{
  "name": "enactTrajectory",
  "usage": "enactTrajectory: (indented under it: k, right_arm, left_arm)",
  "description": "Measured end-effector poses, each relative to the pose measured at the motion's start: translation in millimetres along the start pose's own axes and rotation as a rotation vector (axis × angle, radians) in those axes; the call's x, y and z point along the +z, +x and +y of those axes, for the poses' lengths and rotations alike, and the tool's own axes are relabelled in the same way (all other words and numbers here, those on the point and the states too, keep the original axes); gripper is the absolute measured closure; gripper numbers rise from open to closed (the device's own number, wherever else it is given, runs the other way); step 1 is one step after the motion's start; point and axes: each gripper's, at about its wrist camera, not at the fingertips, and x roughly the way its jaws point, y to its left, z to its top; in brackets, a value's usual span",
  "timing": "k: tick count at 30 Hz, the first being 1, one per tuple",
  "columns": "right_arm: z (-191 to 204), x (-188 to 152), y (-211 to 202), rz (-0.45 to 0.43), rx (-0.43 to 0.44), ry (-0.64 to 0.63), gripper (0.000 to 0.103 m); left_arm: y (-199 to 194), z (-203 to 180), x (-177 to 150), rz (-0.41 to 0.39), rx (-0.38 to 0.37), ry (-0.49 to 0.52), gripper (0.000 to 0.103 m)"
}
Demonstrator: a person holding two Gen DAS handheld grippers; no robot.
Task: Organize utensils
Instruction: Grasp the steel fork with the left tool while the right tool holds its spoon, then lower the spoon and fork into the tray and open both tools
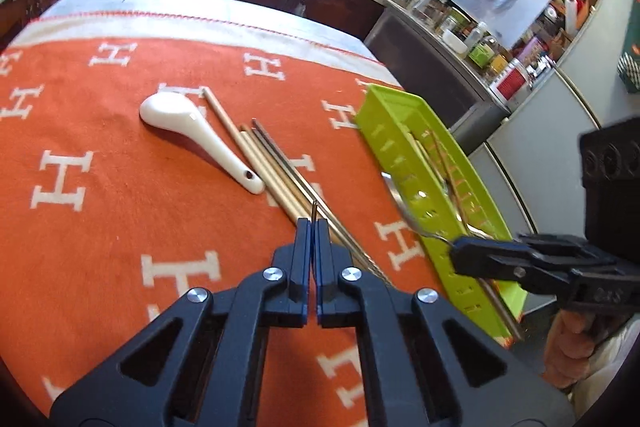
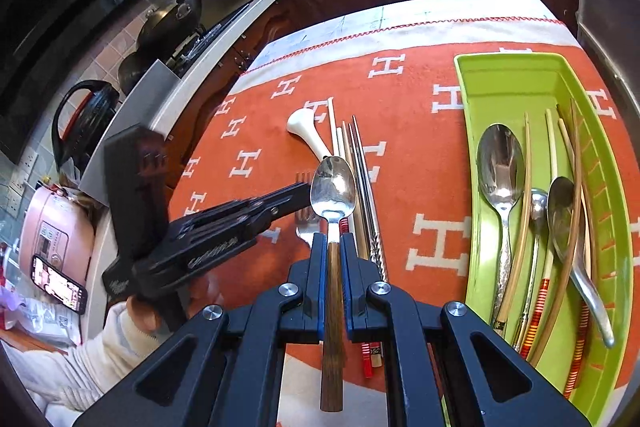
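My left gripper (image 1: 314, 227) is shut on a metal fork (image 1: 315, 209), seen edge-on as a thin sliver between the tips. In the right wrist view the left gripper (image 2: 302, 193) reaches in from the left, holding the fork (image 2: 305, 231) by its head. My right gripper (image 2: 334, 239) is shut on a wooden-handled metal spoon (image 2: 333, 187), held above the cloth. From the left wrist view, the right gripper (image 1: 454, 251) hangs beside the green tray (image 1: 400, 131). A white ceramic spoon (image 1: 188, 123) and several chopsticks (image 1: 264, 163) lie on the cloth.
The green tray (image 2: 464, 99) at the right holds metal spoons and several chopsticks. Red-striped chopsticks (image 2: 368, 355) lie under my right gripper. The orange cloth (image 2: 432, 147) covers the table. Kitchen counters with pans (image 2: 172, 19) and a pink cooker (image 2: 52, 231) surround it.
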Motion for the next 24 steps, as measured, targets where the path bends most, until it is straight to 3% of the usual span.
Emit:
enactTrajectory:
  k: [15, 24]
  right_arm:
    - [-4, -18, -56, -0.087, 0.048, 0.023, 0.097]
    - [-15, -31, -112, -0.186, 0.001, 0.084, 0.097]
  left_arm:
    - [-94, -64, 17, -0.07, -0.072, 0.047, 0.103]
    - [-108, -104, 43, -0.036, -0.123, 0.055, 0.103]
